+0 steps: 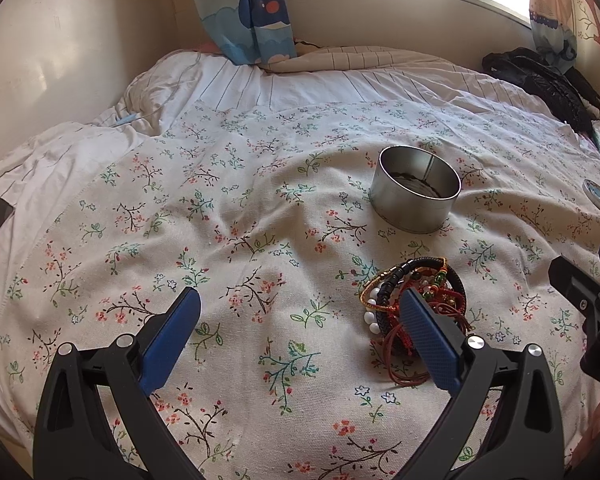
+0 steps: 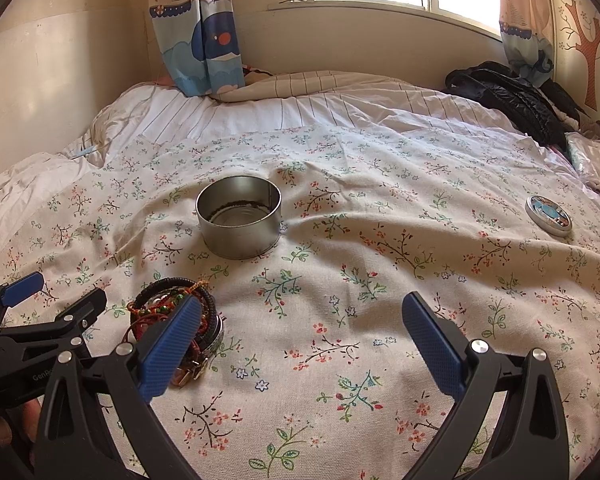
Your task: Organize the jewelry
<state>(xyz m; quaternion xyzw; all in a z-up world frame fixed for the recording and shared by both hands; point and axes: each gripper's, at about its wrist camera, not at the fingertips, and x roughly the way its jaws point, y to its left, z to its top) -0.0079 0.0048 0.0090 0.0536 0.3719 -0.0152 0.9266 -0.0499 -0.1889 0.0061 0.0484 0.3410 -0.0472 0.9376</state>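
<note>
The bracelets lie in one tangled heap on the floral cloth: black braided bands, a gold-and-orange cord, white beads, red knotted cords with green beads, loose red-brown strings trailing toward the camera. In the right wrist view a buckle shows at the heap's near edge. Beyond the heap, apart from it, stands the tin, a round silver can, upright and open, with something dark lying in its bottom. Its lid, round with a blue picture, lies flat well off to the right.
</note>
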